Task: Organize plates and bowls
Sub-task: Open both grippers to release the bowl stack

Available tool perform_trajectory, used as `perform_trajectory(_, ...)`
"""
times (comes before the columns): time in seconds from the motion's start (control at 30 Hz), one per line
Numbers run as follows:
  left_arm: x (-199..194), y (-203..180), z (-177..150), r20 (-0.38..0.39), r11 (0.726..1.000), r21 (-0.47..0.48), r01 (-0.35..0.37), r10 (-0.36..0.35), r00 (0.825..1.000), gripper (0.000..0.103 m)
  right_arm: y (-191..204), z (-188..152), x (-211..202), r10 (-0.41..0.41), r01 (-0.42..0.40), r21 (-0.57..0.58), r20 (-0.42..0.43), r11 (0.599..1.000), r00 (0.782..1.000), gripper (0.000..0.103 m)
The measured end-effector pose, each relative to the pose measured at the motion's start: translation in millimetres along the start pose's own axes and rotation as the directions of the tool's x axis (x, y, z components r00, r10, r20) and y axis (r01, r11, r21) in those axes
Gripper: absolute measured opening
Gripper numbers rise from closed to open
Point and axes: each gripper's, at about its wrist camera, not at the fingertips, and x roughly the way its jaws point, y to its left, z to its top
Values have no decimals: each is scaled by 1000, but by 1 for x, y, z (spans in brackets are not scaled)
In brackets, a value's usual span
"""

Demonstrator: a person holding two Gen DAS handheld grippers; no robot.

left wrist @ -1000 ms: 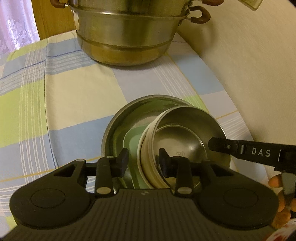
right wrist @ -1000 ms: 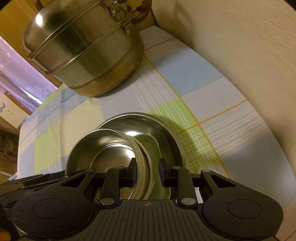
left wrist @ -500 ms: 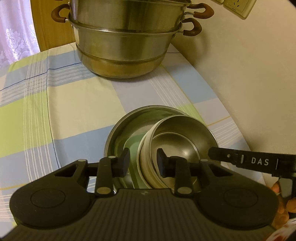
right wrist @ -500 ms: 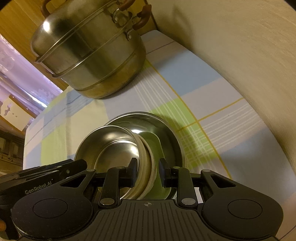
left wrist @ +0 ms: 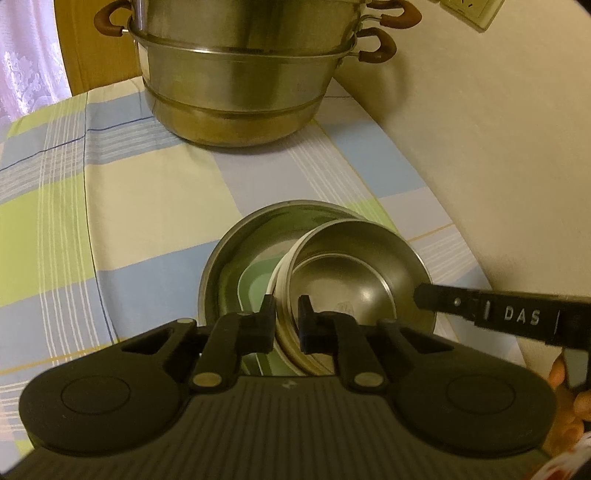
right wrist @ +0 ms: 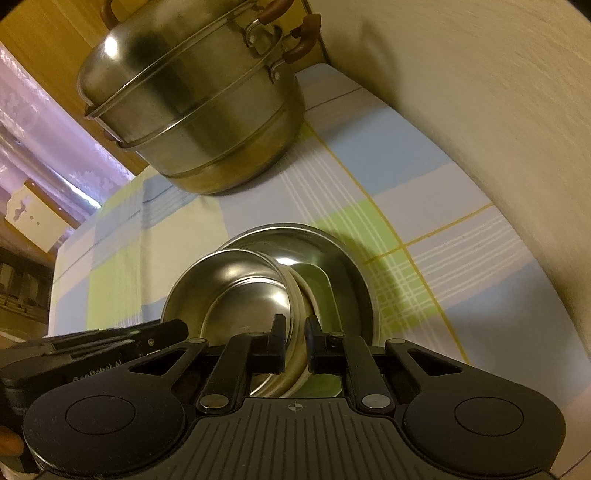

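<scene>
A small steel bowl [left wrist: 347,269] with a cream band around its rim sits tilted inside a larger steel bowl [left wrist: 236,254], on top of a pale green dish [left wrist: 255,284]. My left gripper [left wrist: 287,325] is shut on the small bowl's left rim. My right gripper [right wrist: 294,343] is shut on the opposite rim of the same small bowl [right wrist: 236,288]; it also shows in the left wrist view [left wrist: 480,314]. The larger bowl [right wrist: 343,266] and the green dish [right wrist: 321,295] lie under it in the right wrist view.
A big two-tier steel steamer pot [left wrist: 243,74] with brown handles stands at the back of the checked tablecloth [left wrist: 147,192]. A cream wall [left wrist: 480,155] runs along the right side close to the bowls. A wall socket [left wrist: 476,11] is above.
Both grippers have closed onto the small bowl's rim from either side. Both cameras have drawn back a little, so more of the pot shows.
</scene>
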Motion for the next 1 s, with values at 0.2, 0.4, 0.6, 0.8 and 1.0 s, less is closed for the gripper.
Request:
perform_trajectory(0.2, 2, 2, -2, -24, 1000, -8, 1, -2, 1000, 11, 3, 13, 1, -2, 2, 13, -31, 1000, 1000, 10)
perform_trajectory(0.4, -1, 2, 0, -18, 1000, -16, 8, -8, 1000, 11, -1, 16, 6, -3, 4, 30, -61, 1000, 998, 10)
perform_trajectory(0.6, 1, 1, 1, -19, 1000, -13, -1, 1, 1000, 11, -1, 17, 6, -3, 4, 27, -61, 1000, 998, 10)
perform_trajectory(0.8, 1, -1, 0, -19, 1000, -10, -13, 13, 1000, 11, 1, 17, 6, -7, 7, 11, -63, 1000, 998, 10)
perform_trajectory(1.0, -12, -4, -1, 22, 999, -2, -49, 49, 999, 17, 0, 13, -2, 3, -3, -5, -25, 1000, 1000, 15)
